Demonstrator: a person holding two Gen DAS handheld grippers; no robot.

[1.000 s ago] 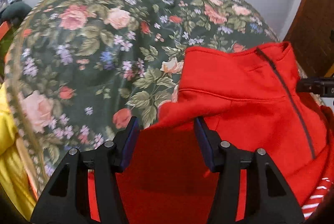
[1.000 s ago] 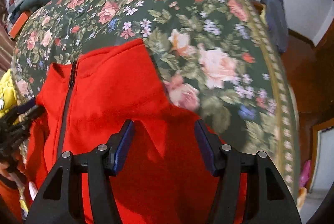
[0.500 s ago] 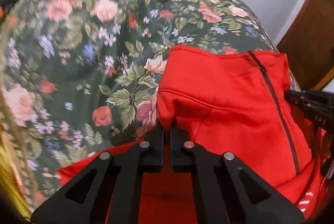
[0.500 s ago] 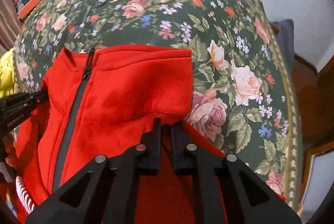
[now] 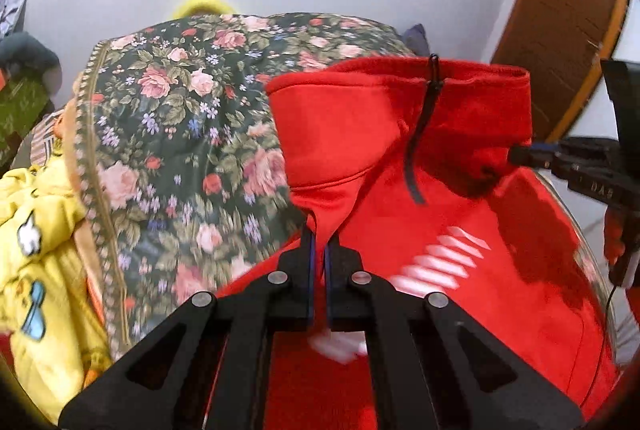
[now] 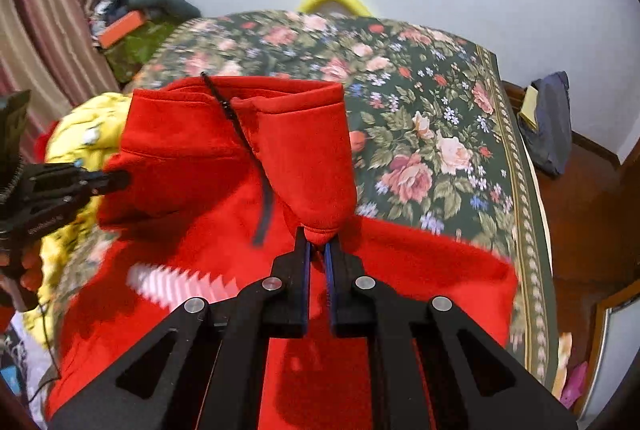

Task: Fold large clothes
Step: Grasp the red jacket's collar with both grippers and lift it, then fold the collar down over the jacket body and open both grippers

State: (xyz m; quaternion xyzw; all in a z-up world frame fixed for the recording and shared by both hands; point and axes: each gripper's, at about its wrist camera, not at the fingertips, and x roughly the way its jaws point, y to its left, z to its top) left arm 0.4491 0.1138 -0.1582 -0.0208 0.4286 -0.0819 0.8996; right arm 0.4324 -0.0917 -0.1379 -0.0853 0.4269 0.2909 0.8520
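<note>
- The left gripper (image 5: 319,230) is clenched on the red jacket (image 5: 400,133) at its left shoulder.
- The right gripper (image 6: 316,244) pinches the jacket's right shoulder.
- The collar hangs lifted above the floral bedspread (image 5: 180,133), which stretches beyond.
- A yellow garment (image 5: 36,254) lies far left.

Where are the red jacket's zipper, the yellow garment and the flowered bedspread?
zipper (image 5: 420,133), left wrist view, mid-length.
yellow garment (image 5: 36,262), left wrist view, its front.
flowered bedspread (image 6: 432,133), right wrist view, bare patch.
</note>
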